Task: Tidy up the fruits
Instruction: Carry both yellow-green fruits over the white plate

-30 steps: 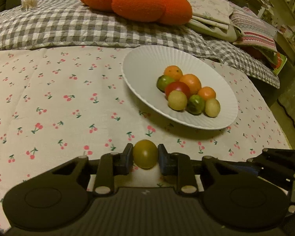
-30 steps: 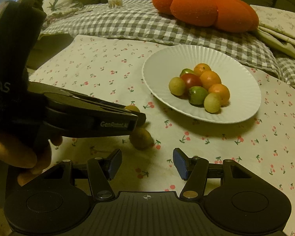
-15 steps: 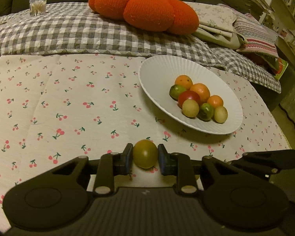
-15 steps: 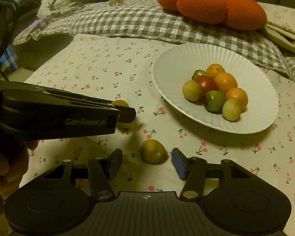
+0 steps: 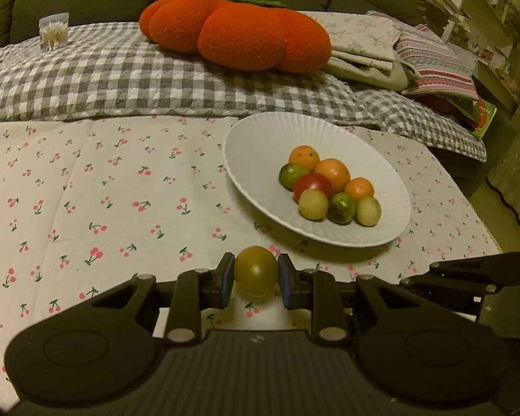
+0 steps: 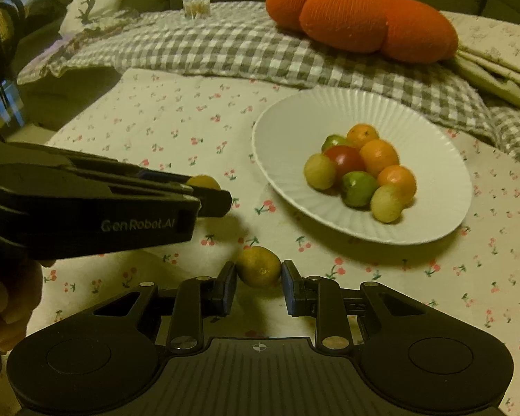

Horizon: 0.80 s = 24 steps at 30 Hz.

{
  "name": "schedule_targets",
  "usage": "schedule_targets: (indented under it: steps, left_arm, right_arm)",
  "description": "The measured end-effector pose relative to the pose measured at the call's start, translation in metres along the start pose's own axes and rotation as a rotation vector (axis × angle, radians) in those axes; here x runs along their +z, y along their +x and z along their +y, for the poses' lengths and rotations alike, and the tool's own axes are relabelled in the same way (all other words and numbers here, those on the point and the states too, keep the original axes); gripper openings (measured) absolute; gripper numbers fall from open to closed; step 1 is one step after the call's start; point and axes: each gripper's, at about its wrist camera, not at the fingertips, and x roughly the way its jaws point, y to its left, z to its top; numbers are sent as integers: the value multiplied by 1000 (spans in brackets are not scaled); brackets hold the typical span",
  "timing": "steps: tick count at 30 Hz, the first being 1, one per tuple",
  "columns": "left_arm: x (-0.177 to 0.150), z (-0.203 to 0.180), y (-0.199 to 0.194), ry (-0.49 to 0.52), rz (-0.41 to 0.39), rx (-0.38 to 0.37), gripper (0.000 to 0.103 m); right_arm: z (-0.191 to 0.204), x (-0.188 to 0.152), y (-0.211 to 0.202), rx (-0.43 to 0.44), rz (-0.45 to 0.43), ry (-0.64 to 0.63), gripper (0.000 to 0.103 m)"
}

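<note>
Looking over a cherry-print tablecloth (image 5: 86, 187) toward a checked blanket (image 5: 86, 79) and orange pumpkin cushion (image 5: 235, 31), I see my left gripper (image 5: 256, 279) clamping a round olive-yellow fruit (image 5: 256, 270). My right gripper (image 6: 258, 282) pinches a second fruit (image 6: 259, 266), dimple facing me. White plate (image 6: 294, 121) at 1 o'clock holds 8.
</note>
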Motion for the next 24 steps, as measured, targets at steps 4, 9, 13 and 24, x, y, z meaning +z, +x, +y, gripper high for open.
schedule_targets:
  steps: [4, 9, 13, 24]
  left_arm:
    - [5, -4, -5, -3, -21, -16, 25]
    - [10, -3, -9, -20, -35, -26, 25]
    - [15, 0, -12, -46, -46, -30, 25]
    - [30, 3, -9, -122, -67, -63, 25]
  right_arm:
    - [-3, 1, -9, -1, -23, -1, 26]
    - [-9, 1, -18, -5, -44, 6, 26]
    - [-16, 0, -25, -15, -57, 17, 26]
    - [-39, 8, -39, -50, -106, 69, 26]
